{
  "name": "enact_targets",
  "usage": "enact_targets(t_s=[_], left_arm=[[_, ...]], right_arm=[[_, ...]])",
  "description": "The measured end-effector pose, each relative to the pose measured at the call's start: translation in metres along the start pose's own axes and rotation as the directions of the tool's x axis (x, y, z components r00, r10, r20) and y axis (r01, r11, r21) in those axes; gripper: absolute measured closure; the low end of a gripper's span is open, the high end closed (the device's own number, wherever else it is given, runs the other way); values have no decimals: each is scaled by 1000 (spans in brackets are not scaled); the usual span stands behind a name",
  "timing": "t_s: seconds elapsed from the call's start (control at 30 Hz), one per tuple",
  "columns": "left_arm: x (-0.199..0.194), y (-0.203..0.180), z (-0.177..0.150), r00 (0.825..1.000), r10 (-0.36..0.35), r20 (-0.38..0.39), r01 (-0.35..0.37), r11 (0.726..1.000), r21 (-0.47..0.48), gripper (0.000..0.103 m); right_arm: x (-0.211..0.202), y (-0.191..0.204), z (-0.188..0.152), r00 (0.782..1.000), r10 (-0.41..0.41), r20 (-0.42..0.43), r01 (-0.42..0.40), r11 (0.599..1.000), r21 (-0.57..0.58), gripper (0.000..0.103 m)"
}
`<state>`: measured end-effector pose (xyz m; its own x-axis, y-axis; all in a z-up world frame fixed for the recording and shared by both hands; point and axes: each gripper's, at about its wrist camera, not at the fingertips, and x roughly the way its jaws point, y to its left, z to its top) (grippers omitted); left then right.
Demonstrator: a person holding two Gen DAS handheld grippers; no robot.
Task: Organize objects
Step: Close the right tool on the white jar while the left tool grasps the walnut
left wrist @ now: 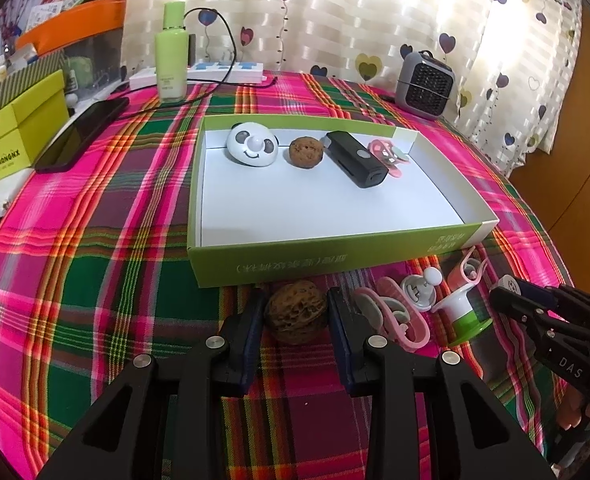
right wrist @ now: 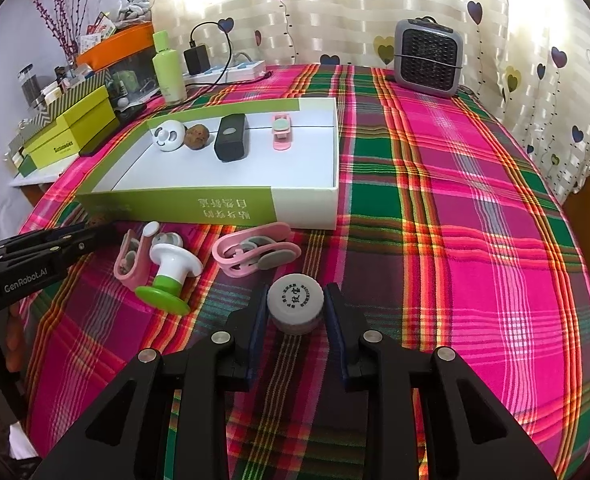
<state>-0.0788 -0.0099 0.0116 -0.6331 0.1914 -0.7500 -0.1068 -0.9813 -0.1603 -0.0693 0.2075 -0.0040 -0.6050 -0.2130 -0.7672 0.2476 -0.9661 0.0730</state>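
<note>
My left gripper (left wrist: 296, 314) is shut on a brown walnut (left wrist: 296, 312) lying on the plaid cloth just before the green box (left wrist: 295, 264). My right gripper (right wrist: 295, 310) is shut on a small white round jar with a printed lid (right wrist: 295, 300). It also shows in the left wrist view as the right gripper (left wrist: 509, 294) at the right edge. Inside the green box (right wrist: 231, 204) lie a panda toy (left wrist: 252, 146), a second walnut (left wrist: 306, 152), a black device (left wrist: 357, 159) and a pink clip (left wrist: 387, 154). Loose in front are pink clips (right wrist: 255, 256) and a white-green plunger-shaped piece (right wrist: 171, 276).
A green bottle (left wrist: 171, 54), a power strip (left wrist: 199, 74) with a cable, a dark phone (left wrist: 81, 134) and yellow-green boxes (left wrist: 15, 136) line the far left. A small grey heater (right wrist: 429, 58) stands at the back. Open plaid cloth (right wrist: 475, 220) stretches to the right of the box.
</note>
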Motion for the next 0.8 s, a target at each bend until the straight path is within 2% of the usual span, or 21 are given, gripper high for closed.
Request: enact_targets(t_s=[0.33, 0.5, 0.8], left_arm=[[-12, -2, 0, 1000, -5, 22, 5, 1000, 5, 73], [-23, -4, 3, 998, -36, 42, 36, 999, 2, 73], [-29, -2, 20, 997, -28, 66, 28, 1000, 5, 73]], right_arm=[[-12, 7, 6, 999, 41, 31, -41, 999, -7, 74], [-18, 15, 11, 997, 57, 47, -56, 998, -31, 74], [-21, 33, 34, 992, 100, 77, -94, 992, -85, 74]])
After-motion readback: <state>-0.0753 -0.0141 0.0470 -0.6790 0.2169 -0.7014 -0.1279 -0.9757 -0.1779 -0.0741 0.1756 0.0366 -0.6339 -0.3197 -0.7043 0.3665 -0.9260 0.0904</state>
